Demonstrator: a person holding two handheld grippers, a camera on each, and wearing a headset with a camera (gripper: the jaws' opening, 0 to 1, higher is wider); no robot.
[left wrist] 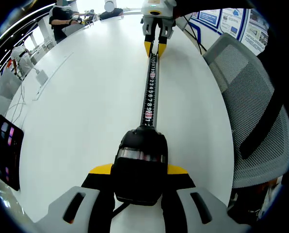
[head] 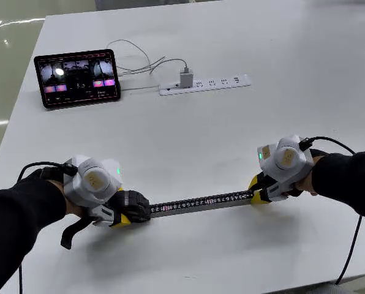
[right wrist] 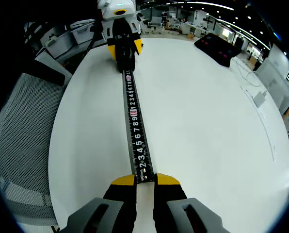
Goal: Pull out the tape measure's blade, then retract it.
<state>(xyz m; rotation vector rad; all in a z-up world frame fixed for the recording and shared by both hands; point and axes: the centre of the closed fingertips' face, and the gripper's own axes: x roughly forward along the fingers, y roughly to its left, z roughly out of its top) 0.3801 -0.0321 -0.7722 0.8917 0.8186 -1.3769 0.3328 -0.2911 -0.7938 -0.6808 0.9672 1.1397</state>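
Stretching across the lower head view on the white workbench (head: 231, 122), the tape measure's blade (head: 201, 202) lies flat. The left gripper (left wrist: 139, 170) clamps the black case (left wrist: 140, 150) as an anchor. The right gripper (right wrist: 144, 179) pinches the blade's tip, likely against spring-back.

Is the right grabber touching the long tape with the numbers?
Touching. In the right gripper view, the end of the blade sits pinched between the yellow-tipped jaws of the right gripper.
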